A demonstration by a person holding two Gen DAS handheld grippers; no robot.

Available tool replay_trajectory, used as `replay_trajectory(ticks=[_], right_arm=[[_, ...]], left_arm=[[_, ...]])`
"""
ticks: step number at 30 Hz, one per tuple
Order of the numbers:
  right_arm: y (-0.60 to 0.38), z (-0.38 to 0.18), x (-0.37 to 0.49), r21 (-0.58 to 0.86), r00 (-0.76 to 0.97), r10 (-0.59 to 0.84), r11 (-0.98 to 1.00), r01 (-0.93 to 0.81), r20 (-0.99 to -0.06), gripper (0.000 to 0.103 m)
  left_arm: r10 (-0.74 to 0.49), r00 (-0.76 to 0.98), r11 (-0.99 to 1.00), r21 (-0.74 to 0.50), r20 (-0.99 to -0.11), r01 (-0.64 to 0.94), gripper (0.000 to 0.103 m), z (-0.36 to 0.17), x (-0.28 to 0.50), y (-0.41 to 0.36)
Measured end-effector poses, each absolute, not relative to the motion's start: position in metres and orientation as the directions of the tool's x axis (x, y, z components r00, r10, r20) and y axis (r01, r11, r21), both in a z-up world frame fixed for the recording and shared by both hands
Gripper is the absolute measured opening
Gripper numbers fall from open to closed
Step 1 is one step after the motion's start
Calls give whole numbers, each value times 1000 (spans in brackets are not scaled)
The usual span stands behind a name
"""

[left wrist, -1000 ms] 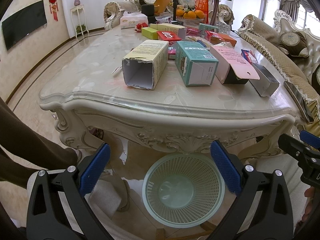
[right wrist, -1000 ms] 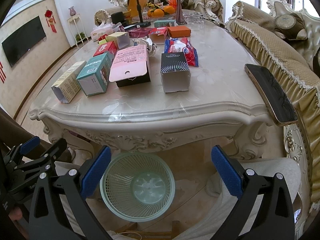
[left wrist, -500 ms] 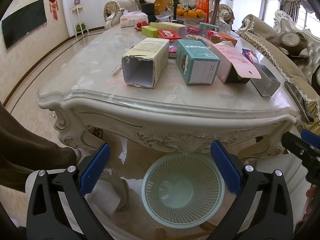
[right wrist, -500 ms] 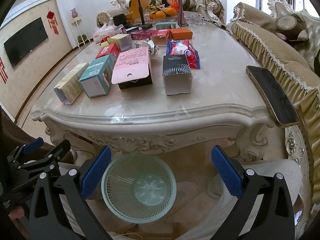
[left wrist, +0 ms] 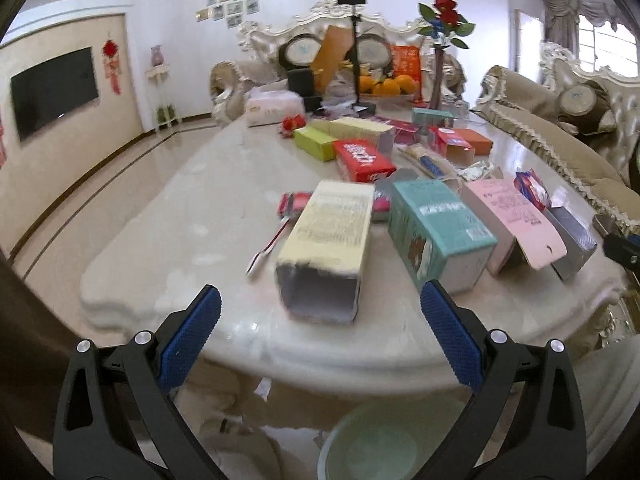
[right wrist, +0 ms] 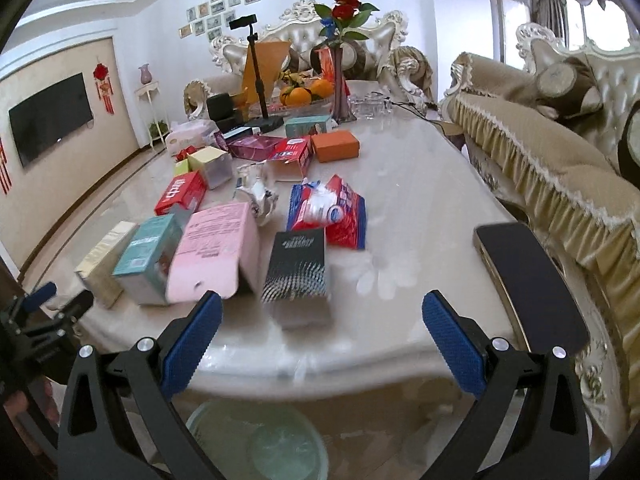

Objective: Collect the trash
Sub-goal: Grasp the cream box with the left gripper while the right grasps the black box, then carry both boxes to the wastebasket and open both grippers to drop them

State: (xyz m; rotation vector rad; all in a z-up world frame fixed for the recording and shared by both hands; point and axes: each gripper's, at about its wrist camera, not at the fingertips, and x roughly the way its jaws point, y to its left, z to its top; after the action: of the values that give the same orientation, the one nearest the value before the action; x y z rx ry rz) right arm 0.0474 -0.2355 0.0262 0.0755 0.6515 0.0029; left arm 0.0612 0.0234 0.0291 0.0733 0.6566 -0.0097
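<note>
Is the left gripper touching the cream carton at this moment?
Apart. In the left wrist view the left gripper stands open, both blue pads short of the cream carton, with bare table showing between them.

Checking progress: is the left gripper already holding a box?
No, the left gripper is open and empty, short of the cream box.
</note>
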Motion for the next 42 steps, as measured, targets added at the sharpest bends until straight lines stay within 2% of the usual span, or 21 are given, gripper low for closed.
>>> replay_trajectory(ticks=[4, 8, 14, 15, 16, 17, 18, 20, 21, 22, 28, 33, 38, 41, 42], right_arm=[[-234, 16, 57, 41, 783, 28, 999, -3, -621, 95], [-230, 10, 63, -28, 787, -19, 1000, 2, -617, 95], [-232, -1, 80, -42, 763, -28, 999, 1, -645, 95], [-231, -3, 82, -50, 759, -28, 999, -5, -651, 91], [-230, -5, 83, -56, 755, -29, 998, -11, -655, 82], [-228, -7, 85, -62, 748, -29, 998, -16, -663, 79], [-227, -9, 87, -67, 738, -28, 998, -24, -675, 72], [-227, -10, 87, -42, 731, 2, 998, -42, -682, 60], [-227, -10, 86, -14, 728, 38, 998, -65, -685, 43], [-227, -8, 86, -11, 727, 36, 998, -60, -685, 38], [-235, 5, 74, 53, 728, 90, 996, -73, -680, 38], [-235, 31, 35, 101, 715, 212, 976, -195, -666, 38], [-219, 25, -19, 214, 582, 390, 912, -350, -714, 38], [-202, -3, -35, 299, 452, 469, 867, -398, -759, 38], [-193, -20, -37, 292, 408, 455, 868, -402, -792, 38]], left_arm=[[17, 794, 992, 111, -607, 63, 97, 24, 80, 19], [8, 776, 992, 103, -631, 73, 97, 17, 104, 23], [25, 772, 990, 124, -636, 70, 97, 12, 126, 23], [24, 769, 990, 125, -639, 72, 97, 11, 128, 23], [26, 768, 989, 127, -640, 72, 97, 11, 129, 22], [30, 768, 988, 133, -639, 72, 93, 10, 130, 21], [30, 763, 987, 139, -646, 78, 73, 8, 132, 20], [-3, 734, 988, 111, -679, 107, 49, 3, 135, 21], [-12, 734, 990, 95, -679, 104, 48, 2, 135, 23], [-20, 729, 992, 77, -684, 99, 47, 2, 135, 26], [-33, 748, 994, 54, -663, 92, 47, 13, 124, 32], [-122, 750, 984, 23, -651, 179, 47, 35, 77, 37], [-224, 646, 958, -42, -729, 285, 47, 18, 13, 28], [-255, 547, 945, -85, -798, 316, 47, -13, -12, 16], [-258, 509, 941, -95, -821, 324, 47, -26, -17, 11]])
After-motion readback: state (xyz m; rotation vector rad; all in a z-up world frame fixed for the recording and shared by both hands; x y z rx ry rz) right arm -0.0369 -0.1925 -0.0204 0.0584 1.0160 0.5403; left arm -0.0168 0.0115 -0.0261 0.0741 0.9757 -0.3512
